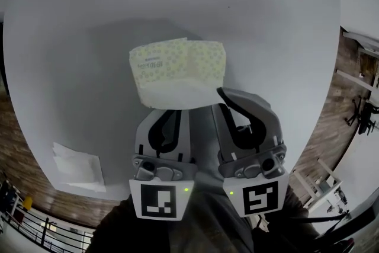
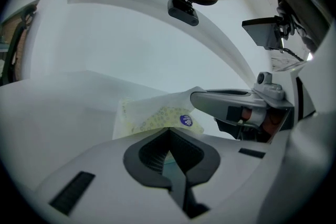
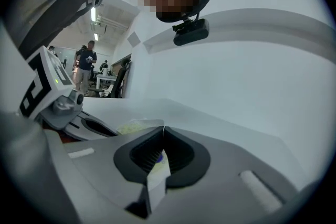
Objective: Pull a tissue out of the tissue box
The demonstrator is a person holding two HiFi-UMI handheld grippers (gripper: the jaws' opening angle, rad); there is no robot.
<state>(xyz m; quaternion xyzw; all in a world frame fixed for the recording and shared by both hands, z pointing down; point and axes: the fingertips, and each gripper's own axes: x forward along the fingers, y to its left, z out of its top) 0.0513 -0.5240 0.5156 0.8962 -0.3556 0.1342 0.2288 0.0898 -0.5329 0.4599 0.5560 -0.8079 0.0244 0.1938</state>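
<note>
The tissue pack [image 1: 177, 68] lies on the table [image 1: 284, 38], about at its middle, with its long side running across in front of the person. Both grippers reach in from the near edge, side by side. The left gripper [image 1: 170, 111] sits just before the pack's near long side, and the right gripper [image 1: 220, 92] has its tip at the pack's near right corner. A sticker [image 2: 186, 120] sits on top of the pack at that right end. A strip [image 3: 156, 186] stands in the slit between the right gripper's closed jaws, behind the tips. Well off to the left, near the table's rim, lies a loose tissue [image 1: 77, 166]. The floor [image 1: 349, 92] lies beyond the rim, with a railing [image 1: 35, 228] at the near left
</note>
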